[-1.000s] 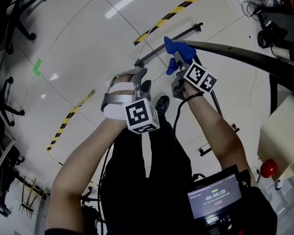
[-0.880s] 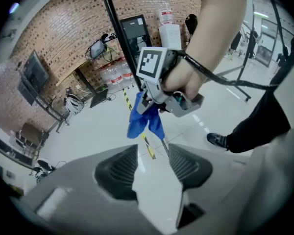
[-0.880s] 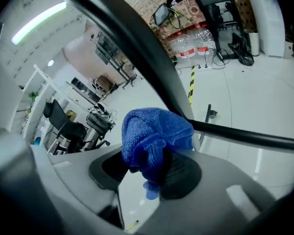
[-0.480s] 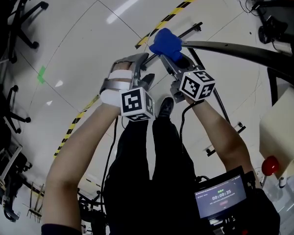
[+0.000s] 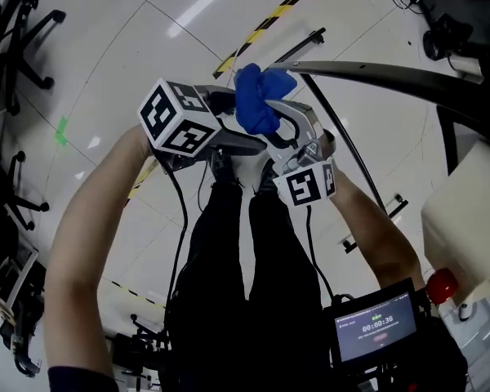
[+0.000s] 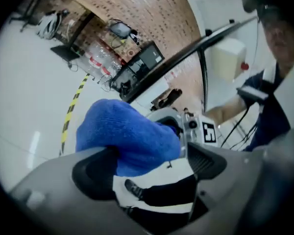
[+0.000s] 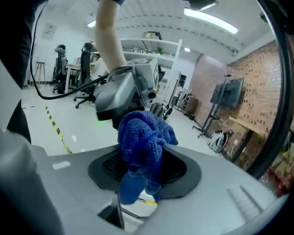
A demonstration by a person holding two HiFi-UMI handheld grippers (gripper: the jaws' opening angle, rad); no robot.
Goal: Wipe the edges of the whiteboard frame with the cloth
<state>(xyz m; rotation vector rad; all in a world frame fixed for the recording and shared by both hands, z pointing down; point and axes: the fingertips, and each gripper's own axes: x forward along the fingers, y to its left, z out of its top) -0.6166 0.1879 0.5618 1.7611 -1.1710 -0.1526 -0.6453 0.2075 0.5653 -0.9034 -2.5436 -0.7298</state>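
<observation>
Over the last second both hands had lifted and rolled, bringing the blue cloth (image 5: 260, 98) just off the near end of the whiteboard frame (image 5: 392, 77). The right tool (image 7: 143, 168) stayed clamped on the cloth. The left tool (image 6: 149, 163) had just been opening its jaws wide around it, pads not pressing, so this was probably a regrip with wiping paused

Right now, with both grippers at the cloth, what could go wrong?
1. The left gripper has just been opening its jaws, cloth between them unpressed; only the right gripper pinches it, so it may slip out.
2. The grippers sit close and could knock.
3. Cloth is wadded; a jaw might scrape the frame.
</observation>
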